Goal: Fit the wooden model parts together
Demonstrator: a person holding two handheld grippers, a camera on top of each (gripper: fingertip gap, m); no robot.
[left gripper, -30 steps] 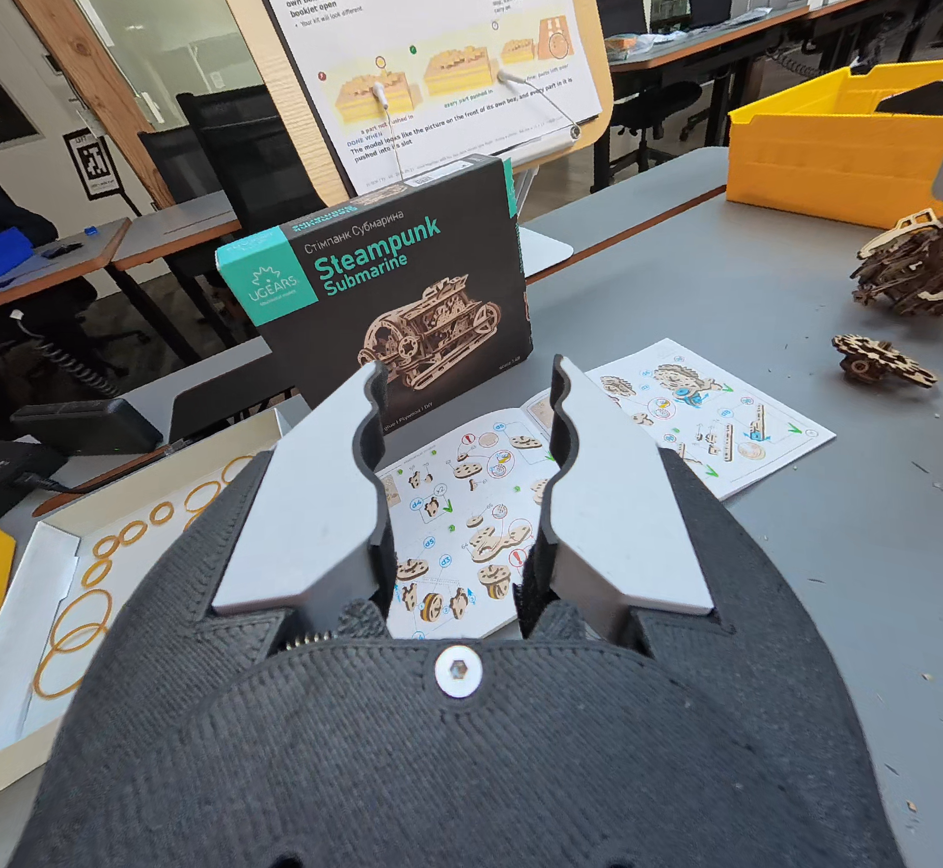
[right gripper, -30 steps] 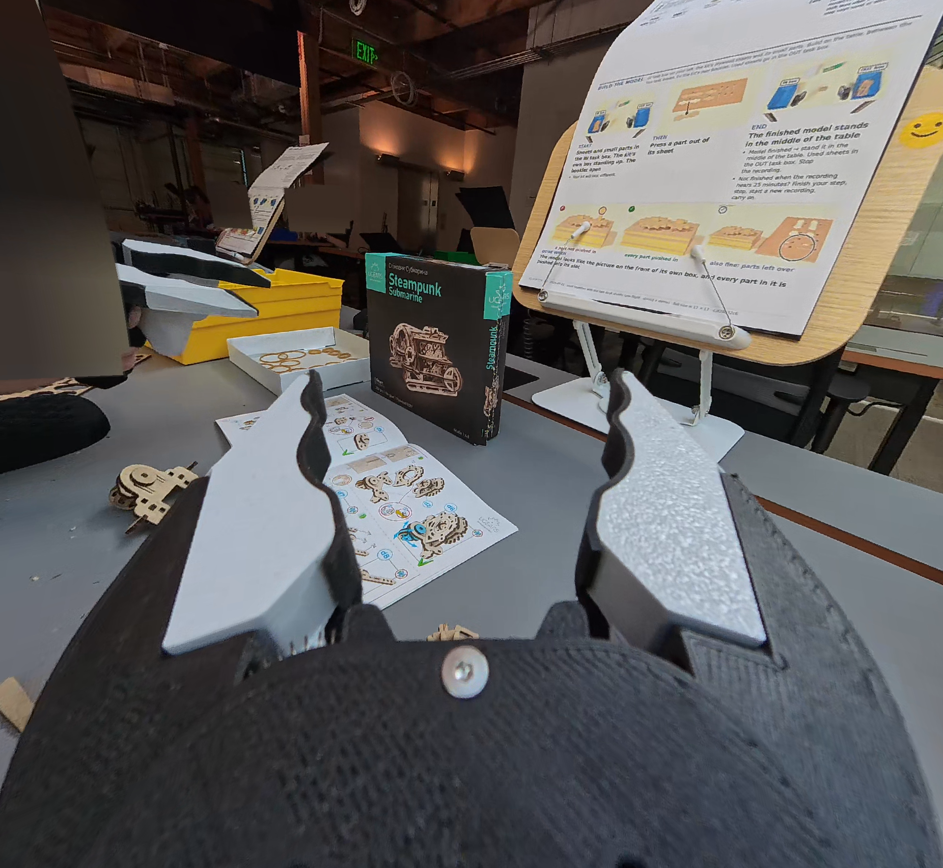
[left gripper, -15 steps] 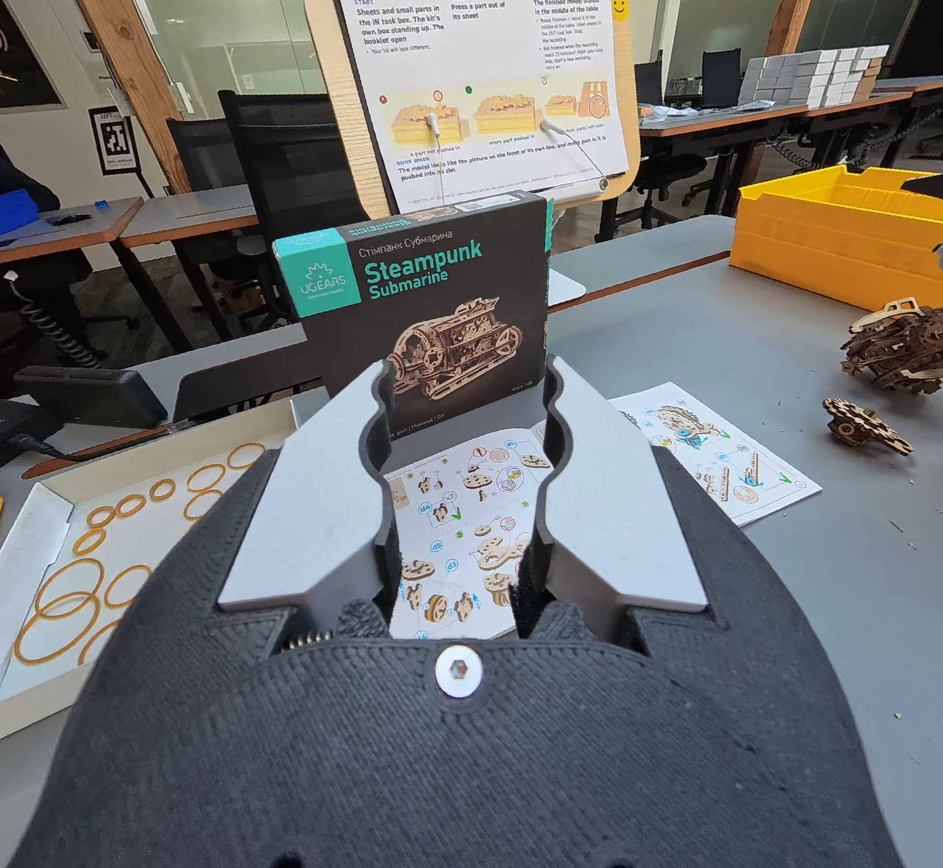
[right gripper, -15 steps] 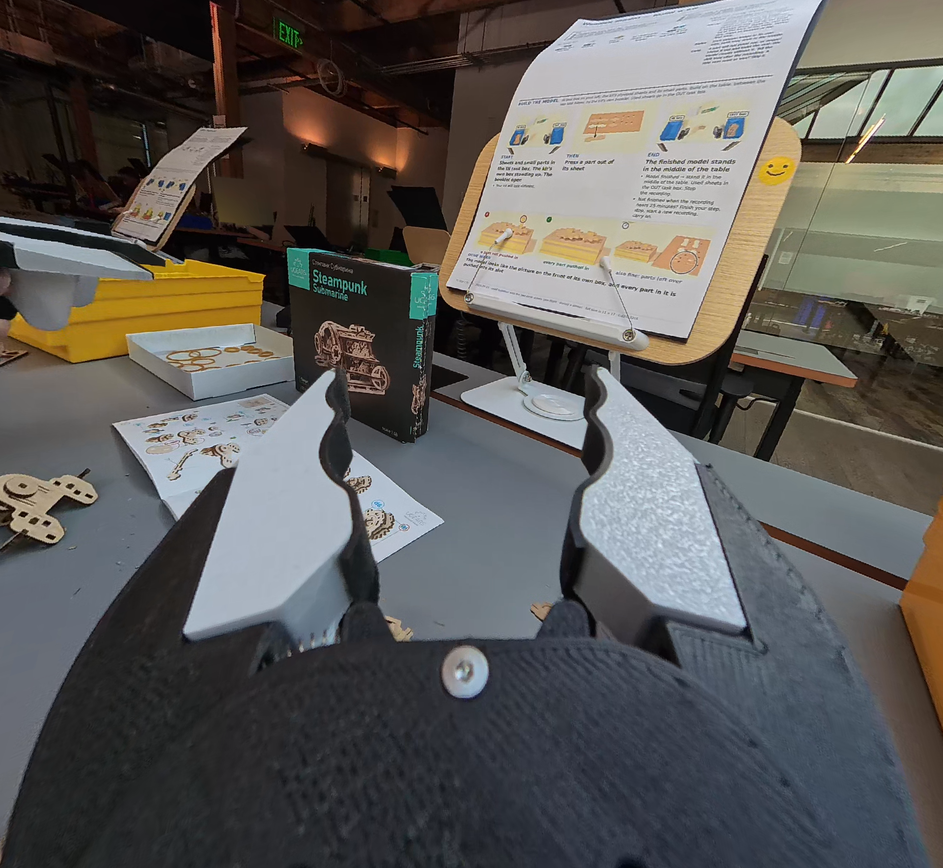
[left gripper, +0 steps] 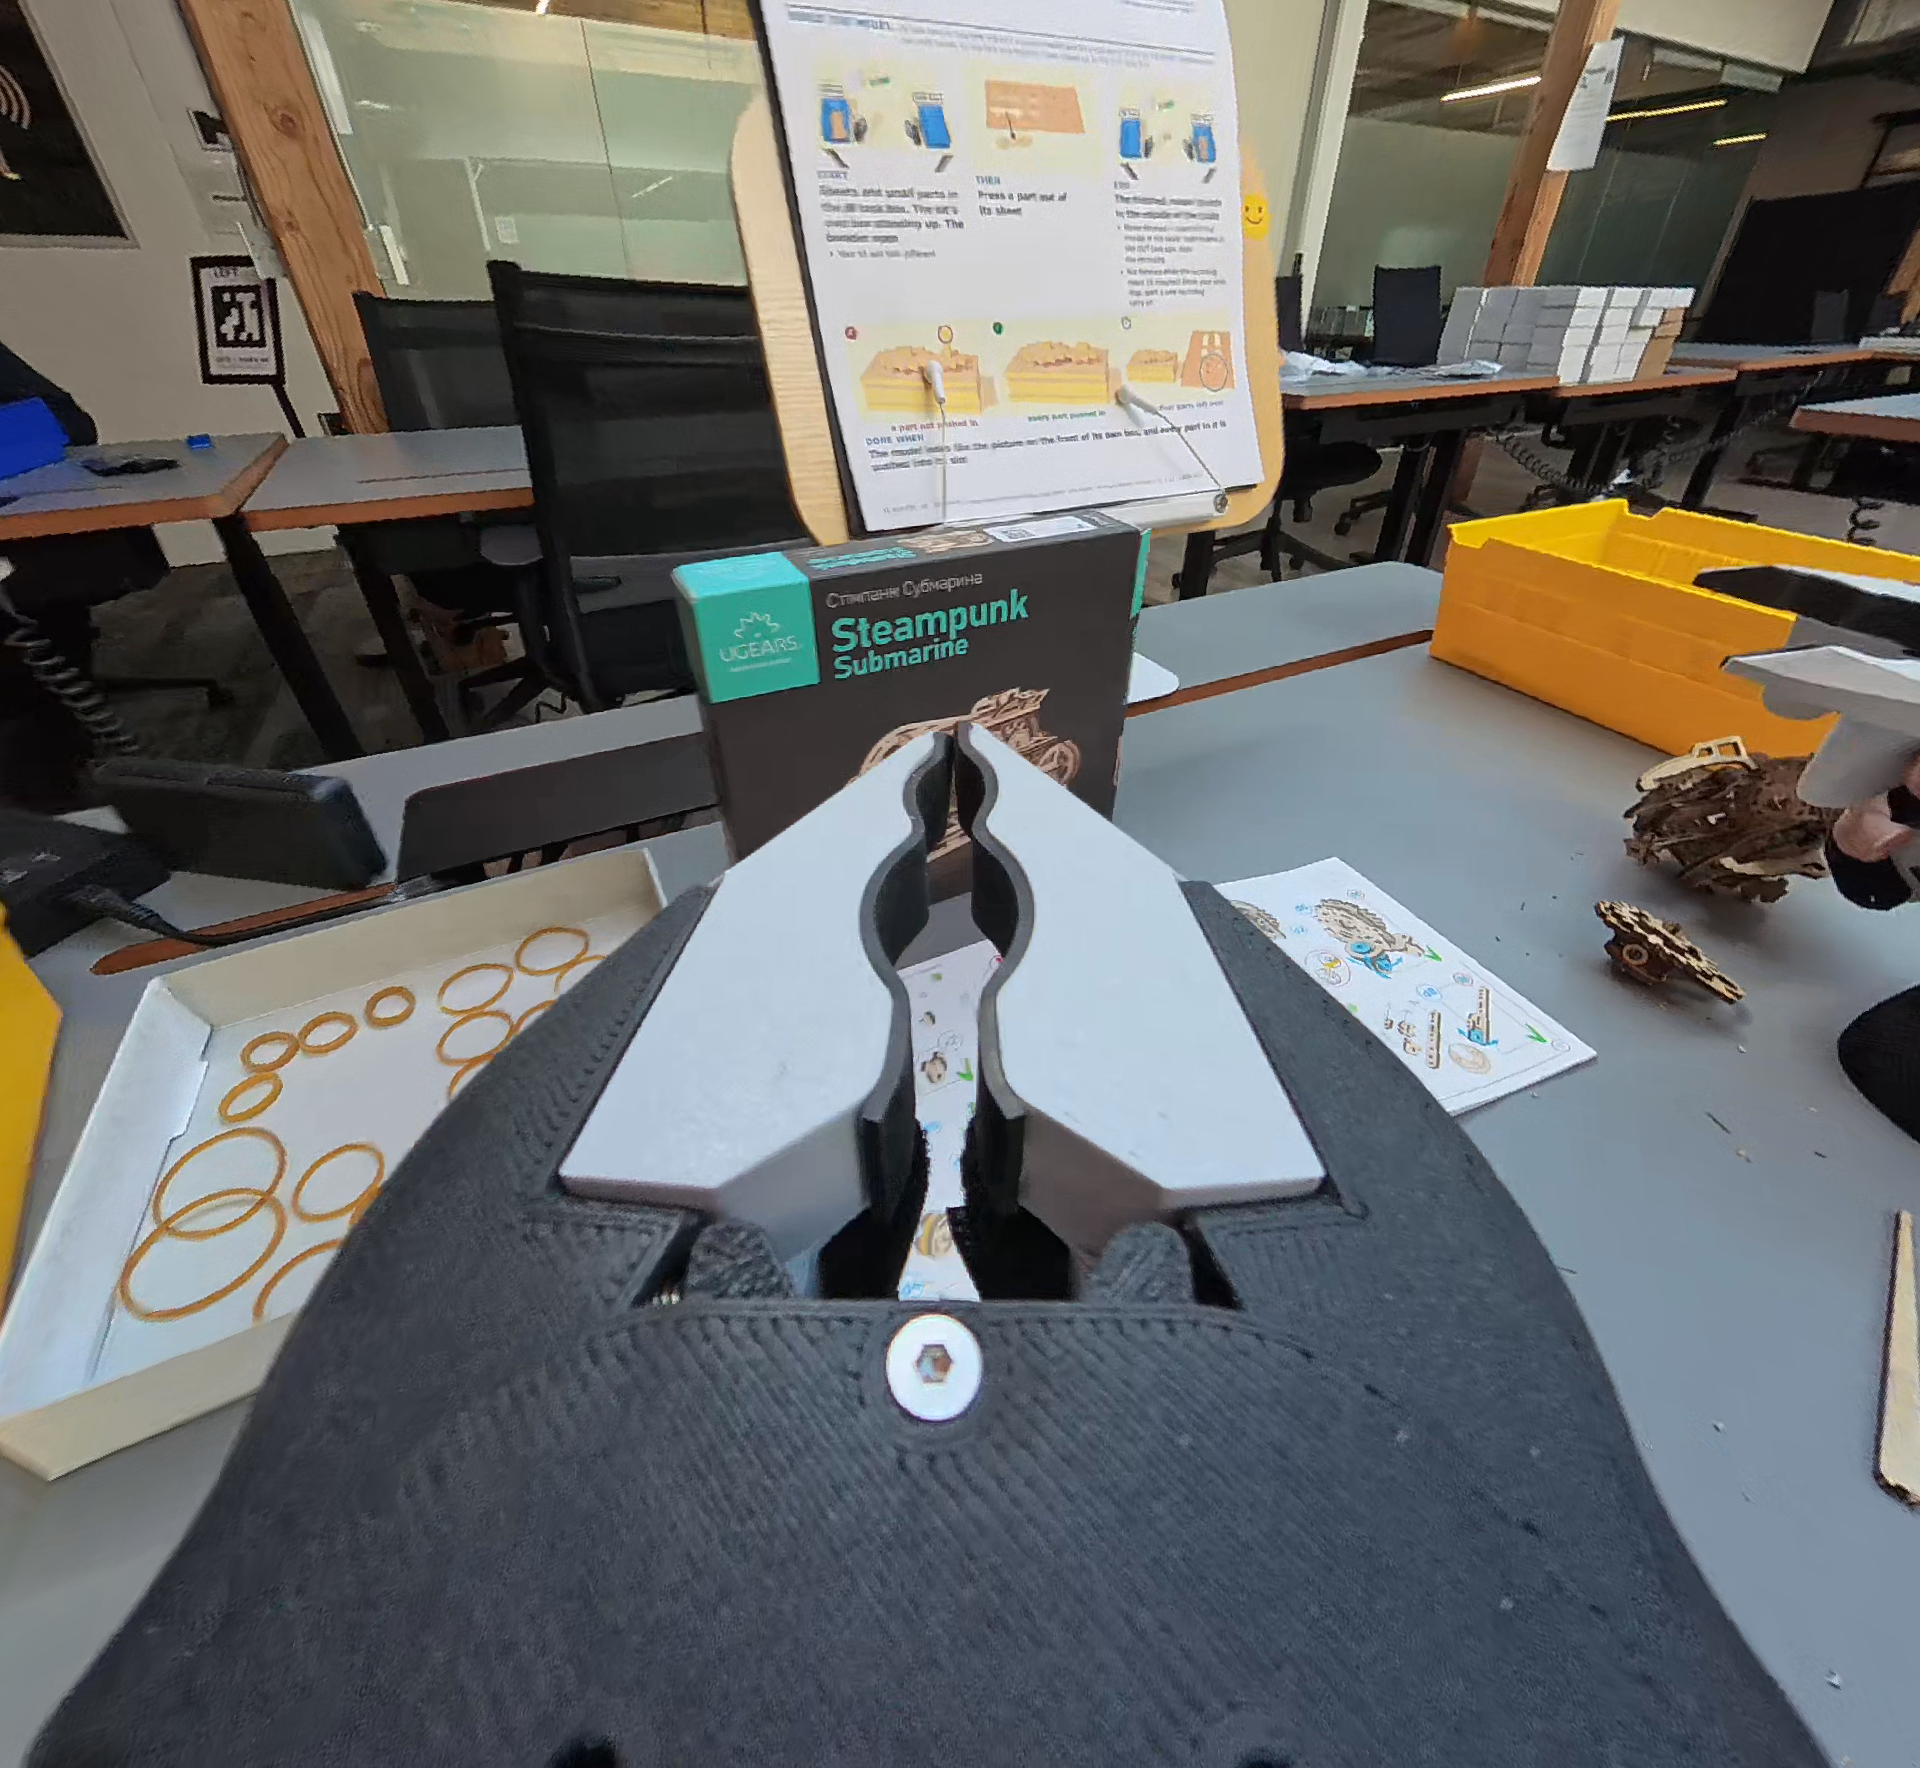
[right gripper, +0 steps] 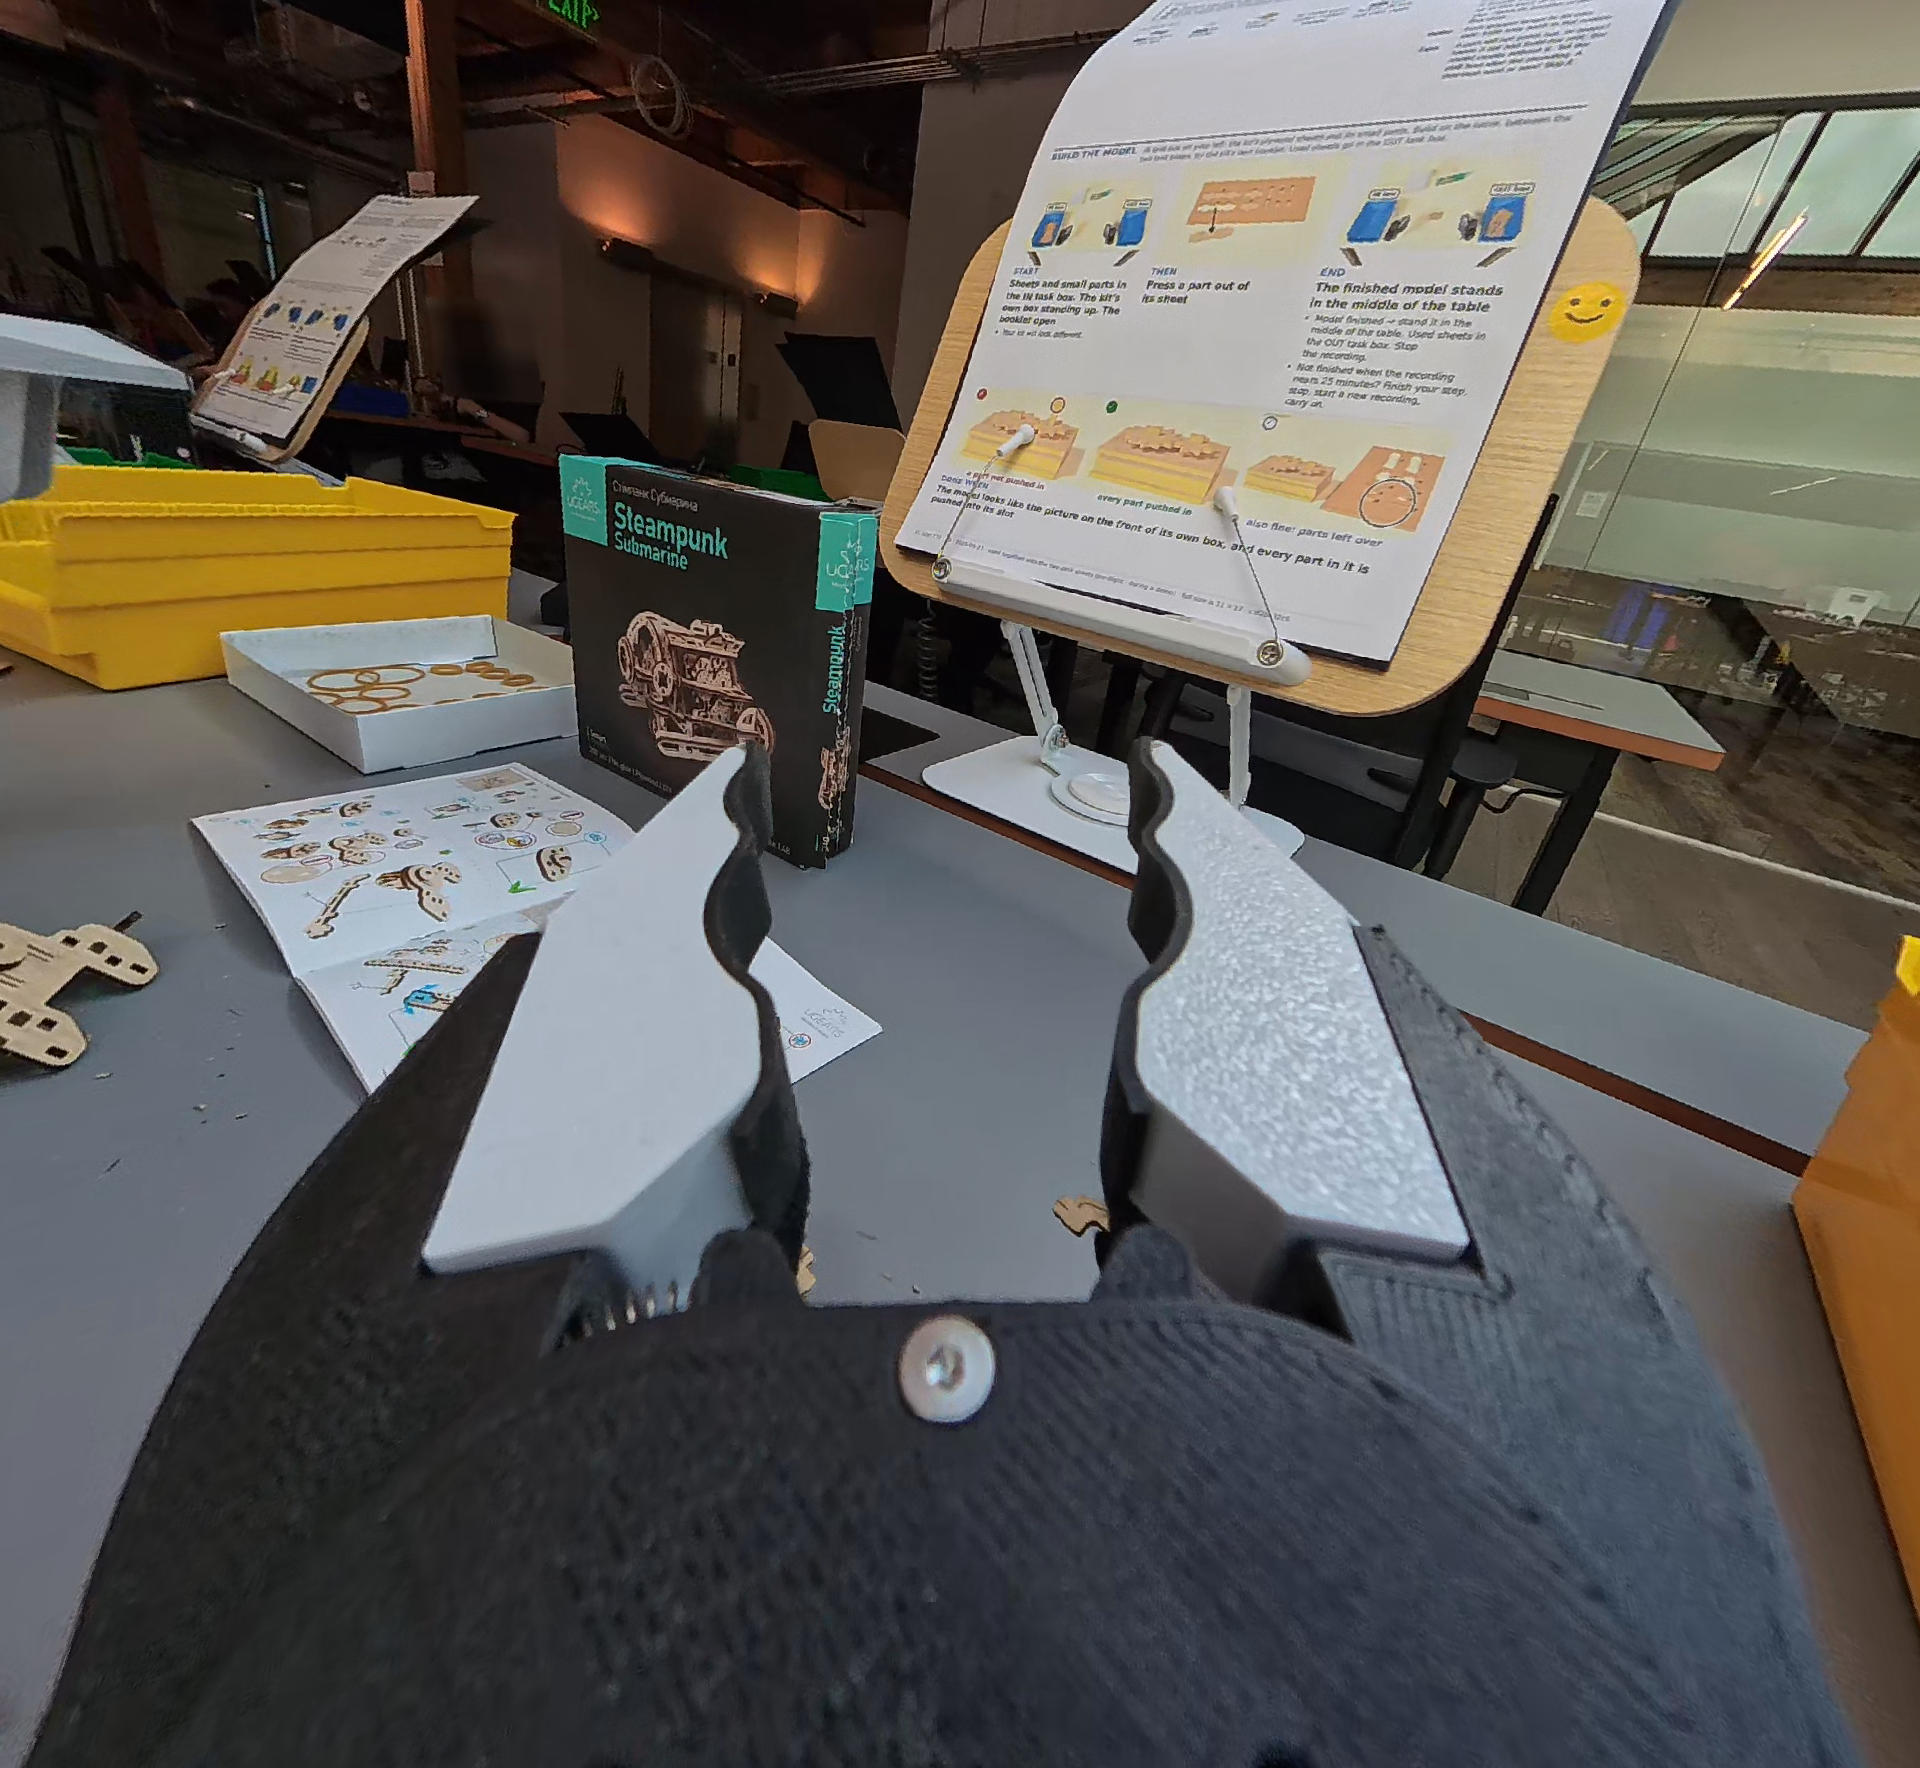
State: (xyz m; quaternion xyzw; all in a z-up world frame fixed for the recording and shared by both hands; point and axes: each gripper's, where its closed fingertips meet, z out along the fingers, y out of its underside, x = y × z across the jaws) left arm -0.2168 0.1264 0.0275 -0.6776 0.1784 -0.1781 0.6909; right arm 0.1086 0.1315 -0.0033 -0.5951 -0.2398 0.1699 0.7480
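Our left gripper (left gripper: 957, 750) is clenched on nothing, tips all but touching, while our right gripper (right gripper: 940, 768) hangs released with a wide gap, both above the grey table (left gripper: 1455, 804). Past the left gripper lies the open booklet (left gripper: 1392, 980), with a tray (left gripper: 125, 1188) of rings to its left and, to its right, a small wooden part (left gripper: 1662, 949) near a larger wooden model (left gripper: 1725, 830) just beside our right gripper. Farther off the kit box (right gripper: 717, 648) stands upright before the sheet stand (right gripper: 1278, 368), yellow bins (left gripper: 1621, 617) at far right
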